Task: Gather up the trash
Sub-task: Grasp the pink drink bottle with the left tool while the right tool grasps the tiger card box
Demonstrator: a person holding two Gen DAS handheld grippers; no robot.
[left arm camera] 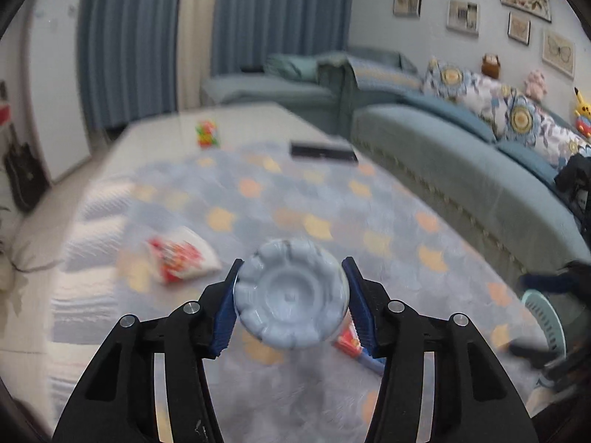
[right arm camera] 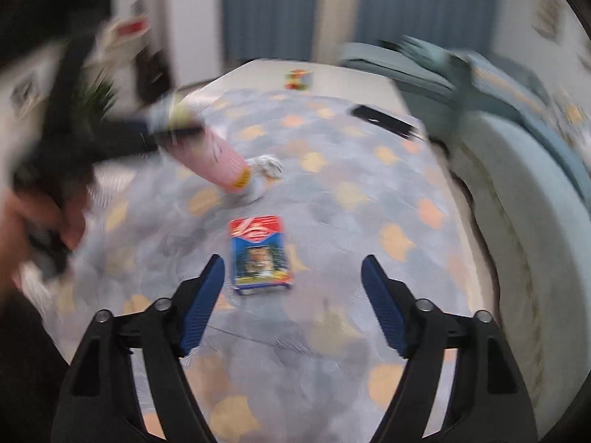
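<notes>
A: Left wrist view: the left tongs (left arm camera: 291, 297) are clamped on a plastic bottle (left arm camera: 291, 295), its ridged, petal-shaped base facing the camera. Ahead and to their left, a crinkly snack packet (left arm camera: 181, 260) lies on the fleecy, spotted blanket (left arm camera: 295, 192).

B: And the right side?

A: The right tongs (right arm camera: 291, 288) hang spread apart with nothing between them, a flat card box (right arm camera: 260, 253) lying between and just ahead of their tips. Likely next step: lower and close on that box.

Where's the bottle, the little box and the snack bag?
bottle (left arm camera: 290, 297), left wrist view, its round bottom
little box (right arm camera: 259, 253), right wrist view, middle of its top face
snack bag (left arm camera: 181, 260), left wrist view, its red print
</notes>
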